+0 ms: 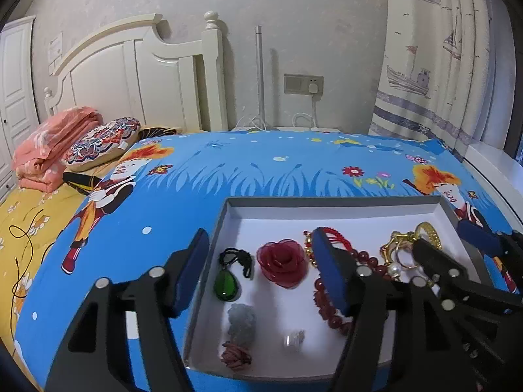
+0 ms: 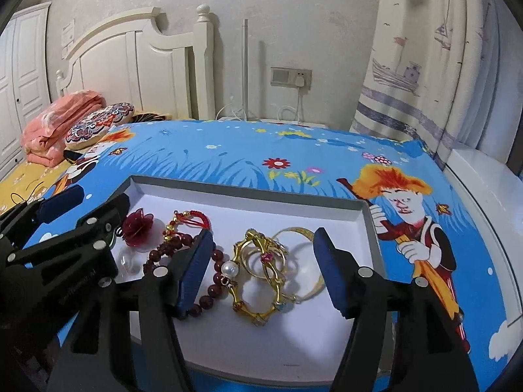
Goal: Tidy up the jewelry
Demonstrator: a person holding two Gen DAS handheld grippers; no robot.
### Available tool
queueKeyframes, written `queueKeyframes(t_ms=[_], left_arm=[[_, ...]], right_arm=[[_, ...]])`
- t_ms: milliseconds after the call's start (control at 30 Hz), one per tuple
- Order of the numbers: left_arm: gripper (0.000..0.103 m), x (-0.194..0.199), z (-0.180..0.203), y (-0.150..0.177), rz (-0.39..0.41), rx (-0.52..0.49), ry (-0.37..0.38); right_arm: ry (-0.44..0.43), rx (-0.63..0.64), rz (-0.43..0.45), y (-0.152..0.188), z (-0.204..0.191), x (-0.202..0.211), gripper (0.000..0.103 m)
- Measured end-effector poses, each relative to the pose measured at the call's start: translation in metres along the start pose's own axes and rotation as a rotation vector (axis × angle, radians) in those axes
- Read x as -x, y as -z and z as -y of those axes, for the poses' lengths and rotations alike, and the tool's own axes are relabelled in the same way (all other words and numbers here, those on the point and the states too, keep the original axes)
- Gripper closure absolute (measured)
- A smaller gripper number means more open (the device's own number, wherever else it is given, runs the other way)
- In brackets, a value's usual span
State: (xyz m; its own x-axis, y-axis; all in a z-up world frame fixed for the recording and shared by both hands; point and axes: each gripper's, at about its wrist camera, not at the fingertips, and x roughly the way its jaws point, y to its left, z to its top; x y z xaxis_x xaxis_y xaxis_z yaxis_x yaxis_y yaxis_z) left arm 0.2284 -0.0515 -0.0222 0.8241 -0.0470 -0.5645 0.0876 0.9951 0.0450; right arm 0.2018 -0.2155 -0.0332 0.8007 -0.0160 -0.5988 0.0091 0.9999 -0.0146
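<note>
Both tools are spread wide over a shallow white tray lying on a blue cartoon bedspread. The right tool frames a tangle of gold bangles with a pearl at nine o'clock. The left tool frames a green pendant and a red fabric rose, dark red beads at three o'clock. Beyond stand a white headboard and ship-print curtain.

Dim indoor light, bluish cast. Heavy fisheye bend w/ dark corners. Near jewelry soft-focus; white tray mildly glary.
</note>
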Motion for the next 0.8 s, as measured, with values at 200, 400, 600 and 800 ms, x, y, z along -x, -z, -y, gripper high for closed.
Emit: queueKeyframes(t_ms=[200, 400, 600, 800], left_arm=[[0.022, 0.01, -0.001, 0.003, 0.033, -0.029, 0.002], [0.005, 0.032, 0.0, 0.005, 0.089, -0.048, -0.022], [0.005, 0.058, -0.001, 0.012, 0.109, -0.052, 0.008], [0.005, 0.072, 0.002, 0.023, 0.102, -0.055, 0.057]], right_arm=[[0.009, -0.004, 0.013, 0.004, 0.005, 0.009, 0.041], [0.024, 0.004, 0.027, 0.008, 0.006, 0.023, 0.031], [0.067, 0.003, -0.002, 0.016, 0.007, 0.042, 0.019], [0.095, 0.003, -0.009, 0.027, 0.014, 0.06, 0.019]])
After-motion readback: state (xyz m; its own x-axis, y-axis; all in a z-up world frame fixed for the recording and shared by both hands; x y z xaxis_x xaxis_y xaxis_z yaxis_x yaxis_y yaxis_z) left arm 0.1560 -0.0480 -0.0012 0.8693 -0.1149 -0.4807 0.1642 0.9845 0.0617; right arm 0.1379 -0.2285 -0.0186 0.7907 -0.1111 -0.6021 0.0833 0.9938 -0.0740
